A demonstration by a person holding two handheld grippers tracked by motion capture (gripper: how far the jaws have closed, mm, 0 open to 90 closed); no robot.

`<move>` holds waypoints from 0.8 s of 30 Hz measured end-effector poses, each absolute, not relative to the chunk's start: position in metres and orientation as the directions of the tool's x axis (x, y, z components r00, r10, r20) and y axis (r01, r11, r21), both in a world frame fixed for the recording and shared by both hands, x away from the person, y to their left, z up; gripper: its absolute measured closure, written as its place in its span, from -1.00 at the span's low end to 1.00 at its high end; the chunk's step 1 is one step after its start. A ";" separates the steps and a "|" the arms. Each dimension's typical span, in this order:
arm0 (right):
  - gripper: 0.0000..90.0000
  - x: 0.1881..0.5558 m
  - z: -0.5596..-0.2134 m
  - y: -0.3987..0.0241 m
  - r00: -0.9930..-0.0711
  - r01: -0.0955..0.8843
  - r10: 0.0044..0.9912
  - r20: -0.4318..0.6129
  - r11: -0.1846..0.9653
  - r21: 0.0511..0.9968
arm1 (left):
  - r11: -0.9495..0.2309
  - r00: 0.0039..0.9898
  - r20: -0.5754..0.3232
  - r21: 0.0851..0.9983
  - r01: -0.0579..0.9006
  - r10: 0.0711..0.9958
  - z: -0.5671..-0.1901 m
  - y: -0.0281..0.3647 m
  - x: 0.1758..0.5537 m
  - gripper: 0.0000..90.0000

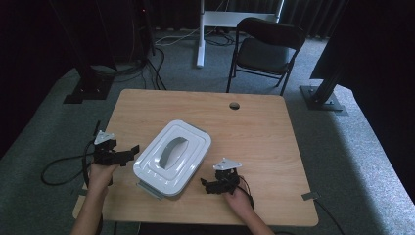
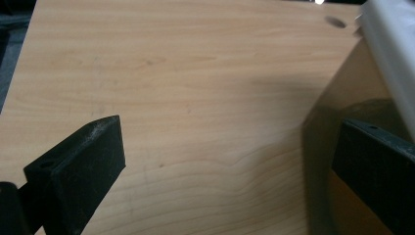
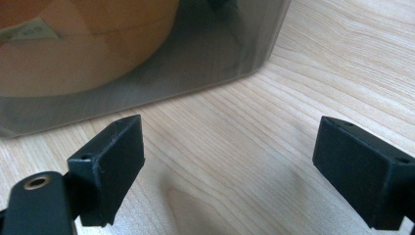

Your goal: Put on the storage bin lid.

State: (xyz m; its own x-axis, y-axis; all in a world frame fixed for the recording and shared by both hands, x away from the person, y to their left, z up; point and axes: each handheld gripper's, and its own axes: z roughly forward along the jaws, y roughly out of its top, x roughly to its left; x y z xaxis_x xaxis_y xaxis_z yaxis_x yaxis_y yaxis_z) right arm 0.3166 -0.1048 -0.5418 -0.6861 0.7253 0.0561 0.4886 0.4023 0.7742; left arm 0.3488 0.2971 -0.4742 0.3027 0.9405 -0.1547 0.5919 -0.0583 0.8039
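The white plastic lidded storage box (image 2: 391,54) is cut off at the left tool view's right edge. Through its smoky translucent wall, the orange-brown rounded contents (image 3: 83,44) are blurred and unidentifiable.

white lidded box (image 1: 172,157) on counter (image 1: 254,147), left of centre, toward near edge. rectangular, rounded corners, turned diagonal to counter edges. lid shut, stepped top, grey arched handle (image 1: 171,151) across middle, grey latch (image 1: 149,190) at near end. body translucent grey (image 3: 147,73); orange-brown rounded thing (image 3: 78,44) visible through wall. white lid rim (image 2: 391,49) overhangs body.
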 end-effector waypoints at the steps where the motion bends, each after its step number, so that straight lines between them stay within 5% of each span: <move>1: -0.75 0.317 -0.542 -0.105 -0.686 0.489 0.725 0.056 0.402 0.774 | -0.058 0.303 -0.155 0.804 0.592 0.940 -0.474 0.297 0.349 -0.99; 24: -0.75 0.320 -0.538 -0.106 -0.677 0.513 0.727 0.116 0.353 0.782 | -0.169 0.336 -0.075 0.749 0.640 0.939 -0.528 0.285 0.361 -0.99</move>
